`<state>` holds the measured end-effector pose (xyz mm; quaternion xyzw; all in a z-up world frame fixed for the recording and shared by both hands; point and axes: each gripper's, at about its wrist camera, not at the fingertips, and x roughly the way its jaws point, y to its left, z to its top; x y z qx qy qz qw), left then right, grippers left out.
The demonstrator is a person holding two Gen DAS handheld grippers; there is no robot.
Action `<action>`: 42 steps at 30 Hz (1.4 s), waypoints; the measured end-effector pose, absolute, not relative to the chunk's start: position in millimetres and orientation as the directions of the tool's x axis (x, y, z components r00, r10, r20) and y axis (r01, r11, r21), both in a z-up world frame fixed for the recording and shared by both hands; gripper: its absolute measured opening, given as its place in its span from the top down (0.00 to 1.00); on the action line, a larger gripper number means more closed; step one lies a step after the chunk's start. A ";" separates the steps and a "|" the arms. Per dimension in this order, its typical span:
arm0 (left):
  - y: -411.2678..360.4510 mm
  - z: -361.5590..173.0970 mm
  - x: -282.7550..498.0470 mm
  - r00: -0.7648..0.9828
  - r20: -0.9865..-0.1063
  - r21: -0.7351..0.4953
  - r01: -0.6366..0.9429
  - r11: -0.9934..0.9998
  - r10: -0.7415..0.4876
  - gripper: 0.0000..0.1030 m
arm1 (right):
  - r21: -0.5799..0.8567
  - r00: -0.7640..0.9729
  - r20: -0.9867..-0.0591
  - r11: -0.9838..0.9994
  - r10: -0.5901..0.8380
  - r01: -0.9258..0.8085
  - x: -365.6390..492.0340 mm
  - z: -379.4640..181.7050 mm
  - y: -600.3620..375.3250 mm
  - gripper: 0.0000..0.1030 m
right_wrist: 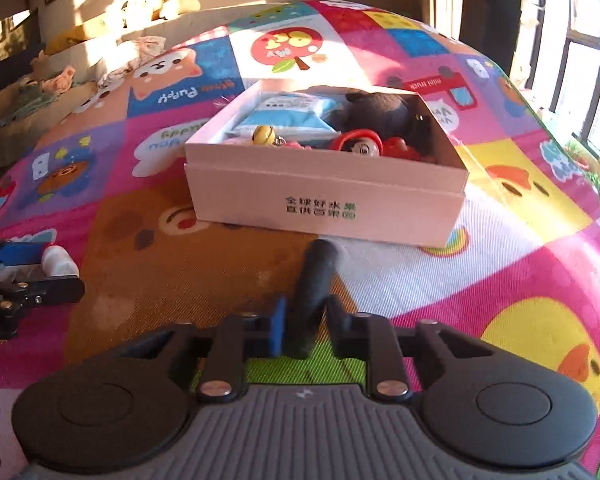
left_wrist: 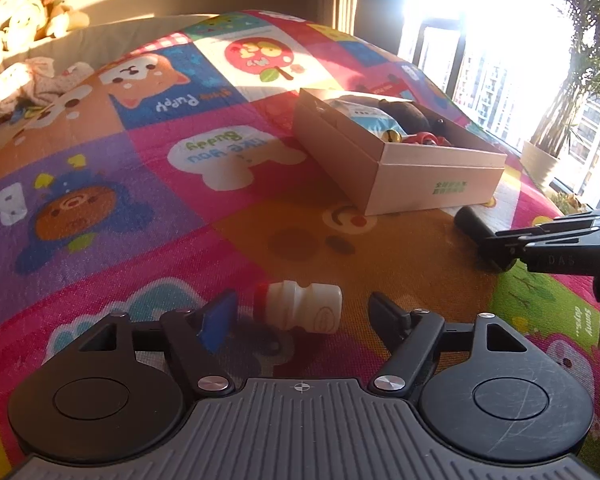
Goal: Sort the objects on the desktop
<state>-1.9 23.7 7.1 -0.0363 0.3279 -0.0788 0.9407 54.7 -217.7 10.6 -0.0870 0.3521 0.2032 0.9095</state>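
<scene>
my right gripper (right_wrist: pixel 303 328) has its jaws set on either side of a dark cylindrical stick (right_wrist: pixel 314 292) lying on the colourful cartoon play mat (right_wrist: pixel 500 280); whether they are clamped on it i cannot tell. my left gripper (left_wrist: pixel 300 316) stands released around a small white plastic bottle with a red cap (left_wrist: pixel 300 310), lying on its side, not yet gripped. further out toward the mat's middle, the pink cardboard box (right_wrist: pixel 328 208) already holds a dark plush toy (right_wrist: pixel 376 114), a blue packet (right_wrist: pixel 284 118) and small figures. i judge these two are all that is left in view.
</scene>
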 end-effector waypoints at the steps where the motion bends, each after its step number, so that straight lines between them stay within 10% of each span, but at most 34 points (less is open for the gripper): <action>1: 23.6 7.0 -1.6 0.772 -0.612 -0.120 0.127 0.985 -0.174 0.22 | -0.028 0.666 -0.675 0.891 0.317 -0.452 53.7 11.7 -215.5 0.83; 14: 23.5 6.3 -0.7 0.771 -0.611 -0.126 0.129 0.984 -0.179 0.21 | -0.529 0.691 -0.558 0.445 0.458 -0.722 23.1 25.8 -141.9 0.80; 21: 25.4 6.2 -0.3 0.769 -0.609 -0.143 0.137 0.980 -0.196 0.17 | -0.664 0.851 -0.466 0.539 0.244 -0.518 37.0 8.4 -149.8 0.52; 29: 26.1 6.2 -0.7 0.769 -0.607 -0.150 0.138 0.979 -0.201 0.16 | -0.264 0.706 -0.631 0.768 0.320 -0.584 51.2 27.2 -176.0 0.42; 36: 26.0 6.0 -0.6 0.770 -0.607 -0.150 0.130 0.980 -0.195 0.14 | -0.428 0.873 -0.476 0.839 0.106 -0.336 58.2 13.2 -171.0 0.34; 42: 27.4 6.0 -0.6 0.770 -0.606 -0.157 0.132 0.979 -0.201 0.13 | -0.062 0.766 -0.587 0.928 0.263 -0.366 65.3 26.2 -183.3 0.15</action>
